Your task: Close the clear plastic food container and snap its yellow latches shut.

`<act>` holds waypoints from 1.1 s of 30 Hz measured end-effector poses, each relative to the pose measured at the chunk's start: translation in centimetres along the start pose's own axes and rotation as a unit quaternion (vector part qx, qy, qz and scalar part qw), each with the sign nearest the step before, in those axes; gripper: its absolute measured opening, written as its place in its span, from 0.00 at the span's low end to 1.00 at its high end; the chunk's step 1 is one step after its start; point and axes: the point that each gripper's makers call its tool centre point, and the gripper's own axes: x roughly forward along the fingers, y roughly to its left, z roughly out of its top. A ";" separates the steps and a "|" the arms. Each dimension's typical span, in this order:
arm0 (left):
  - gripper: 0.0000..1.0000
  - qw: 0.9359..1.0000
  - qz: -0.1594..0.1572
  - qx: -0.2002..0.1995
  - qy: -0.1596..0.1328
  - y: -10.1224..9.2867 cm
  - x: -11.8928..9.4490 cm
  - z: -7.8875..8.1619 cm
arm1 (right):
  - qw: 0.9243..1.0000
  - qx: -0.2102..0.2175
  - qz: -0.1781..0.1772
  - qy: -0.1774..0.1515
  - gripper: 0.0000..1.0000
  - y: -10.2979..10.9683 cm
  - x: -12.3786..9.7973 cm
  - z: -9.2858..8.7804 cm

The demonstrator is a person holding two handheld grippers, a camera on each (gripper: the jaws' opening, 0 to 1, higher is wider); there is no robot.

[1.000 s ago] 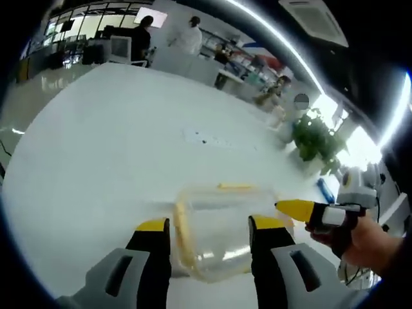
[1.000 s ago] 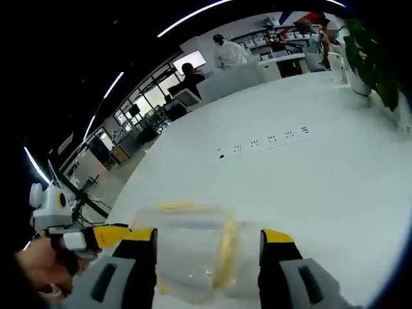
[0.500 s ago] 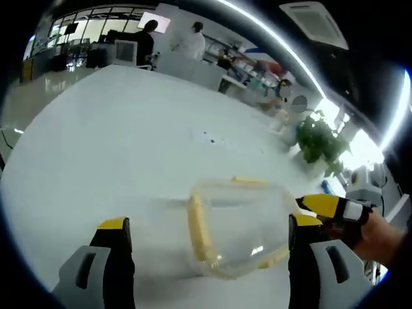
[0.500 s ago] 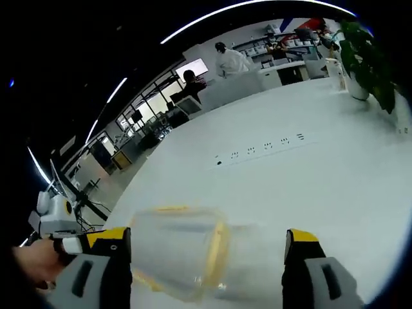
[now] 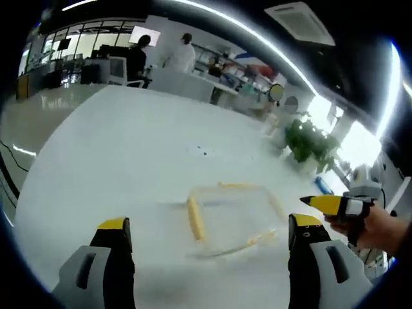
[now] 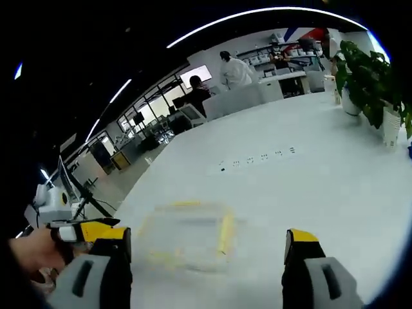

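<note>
With the clear plastic food container [image 5: 230, 215] sitting flat on the white table [image 5: 116, 148], I've got both tools hanging above it rather than on it. My left gripper [image 5: 209, 235] has its yellow-tipped jaws spread wide with nothing between them, and the container lies ahead in the gap, untouched. Same story on my right gripper [image 6: 207, 248]: jaws parted, empty, the container [image 6: 187, 237] resting on the table beyond them. In the left gripper view one yellow latch [image 5: 195, 219] runs along the container's near-left edge and another along the front; whether they're snapped down I can't tell, the picture is too soft. I'd judge the wide stance leaves me room to come down on either side and press a latch home.
</note>
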 end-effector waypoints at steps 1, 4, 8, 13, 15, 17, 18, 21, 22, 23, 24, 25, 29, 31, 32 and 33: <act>1.00 1.000 0.000 -0.001 0.000 -0.1 -0.7 -0.1 | 1.000 0.001 0.000 -0.001 1.00 0.2 -0.8 0.0; 1.00 1.000 0.000 -0.011 -0.002 -0.4 -3.0 -0.3 | 1.000 -0.004 -0.006 -0.009 1.00 0.7 -2.7 0.1; 0.99 1.000 -0.003 0.028 0.000 -1.1 -6.2 -0.7 | 1.000 -0.014 -0.001 -0.021 1.00 2.2 -5.7 -0.1; 0.99 0.999 -0.001 0.046 -0.009 -1.3 -9.5 -1.2 | 0.998 -0.055 -0.003 -0.018 1.00 3.3 -9.6 -1.6; 0.99 0.999 -0.002 0.050 -0.008 -1.5 -11.0 -1.7 | 0.997 -0.077 -0.007 -0.018 1.00 3.5 -11.5 -2.2; 0.99 0.998 -0.001 0.067 -0.004 -1.6 -12.1 -2.3 | 0.997 -0.075 -0.005 -0.021 1.00 3.7 -13.5 -2.9; 0.99 0.997 0.001 0.076 -0.002 -1.6 -12.9 -2.8 | 0.997 -0.074 -0.006 -0.022 1.00 3.6 -13.9 -3.1; 0.99 0.997 0.000 0.083 0.002 -1.8 -14.8 -3.8 | 0.997 -0.077 -0.009 -0.025 1.00 3.5 -16.0 -4.2; 0.99 0.996 0.000 0.086 0.003 -2.0 -15.2 -4.1 | 0.996 -0.080 -0.013 -0.022 1.00 3.4 -16.9 -4.7; 0.99 0.996 0.000 0.092 0.004 -2.2 -15.8 -4.5 | 0.996 -0.087 -0.018 -0.019 1.00 3.3 -17.8 -5.2; 0.99 0.995 0.000 0.102 0.005 -2.4 -16.2 -4.7 | 0.995 -0.093 -0.021 -0.017 1.00 3.2 -18.4 -5.5; 0.99 0.994 0.000 0.108 0.004 -2.8 -16.8 -5.0 | 0.995 -0.097 -0.021 -0.016 1.00 3.4 -19.2 -6.0; 0.99 0.994 -0.008 0.106 0.001 -3.5 -18.2 -6.0 | 0.994 -0.102 -0.021 -0.020 1.00 3.6 -21.4 -6.8; 0.99 0.994 -0.010 0.111 0.002 -4.0 -18.9 -6.6 | 0.991 -0.130 -0.029 -0.014 1.00 3.5 -22.5 -7.5; 0.99 0.992 -0.012 0.126 0.007 -4.3 -19.2 -7.1 | 0.989 -0.140 -0.034 -0.015 1.00 3.5 -22.9 -7.8; 0.99 0.990 -0.008 0.141 0.009 -4.3 -19.5 -7.3 | 0.989 -0.143 -0.036 -0.011 1.00 3.5 -23.2 -8.2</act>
